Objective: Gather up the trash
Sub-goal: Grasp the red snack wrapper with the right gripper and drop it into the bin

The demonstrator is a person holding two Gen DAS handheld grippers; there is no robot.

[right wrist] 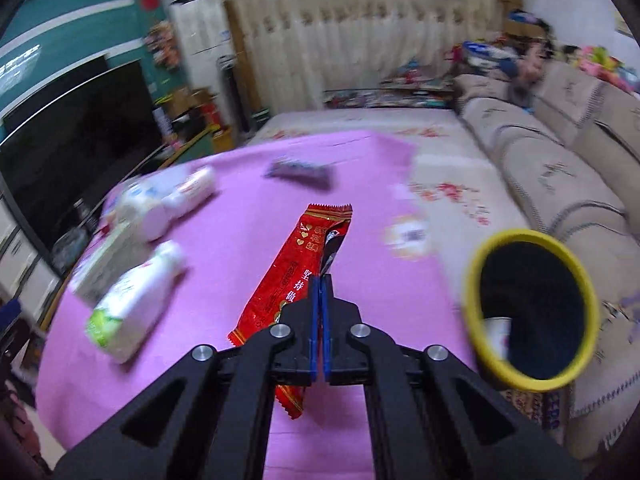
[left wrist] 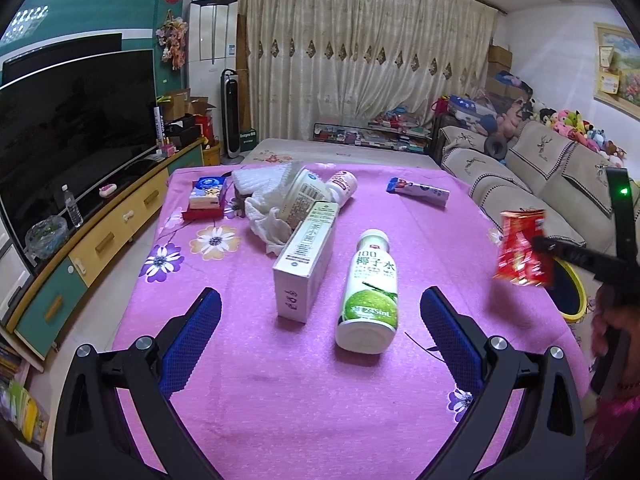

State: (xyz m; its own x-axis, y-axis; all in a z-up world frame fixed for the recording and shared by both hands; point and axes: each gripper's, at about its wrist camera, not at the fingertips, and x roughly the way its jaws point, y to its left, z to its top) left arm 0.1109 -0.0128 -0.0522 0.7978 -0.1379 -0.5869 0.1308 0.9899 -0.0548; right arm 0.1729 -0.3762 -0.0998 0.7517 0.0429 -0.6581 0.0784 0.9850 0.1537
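Wrapper (right wrist: 288,280), red, sat pinched in the closed right gripper (right wrist: 320,280) above the surface's (left wrist: 248,400) right edge; yellow-rimmed bin (right wrist: 480,344) at three o'clock. Left gripper (left wrist: 320,308) gaped empty; bottle (left wrist: 370,292) and carton (left wrist: 306,260) lay ahead.

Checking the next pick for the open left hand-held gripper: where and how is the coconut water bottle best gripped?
Grip the coconut water bottle across its wide lower body, coming down from above. It lies on its side on the purple tablecloth, base toward the left hand-held gripper, so the fingers can straddle it. The white carton lies close on its left, so clearance there looks tight.
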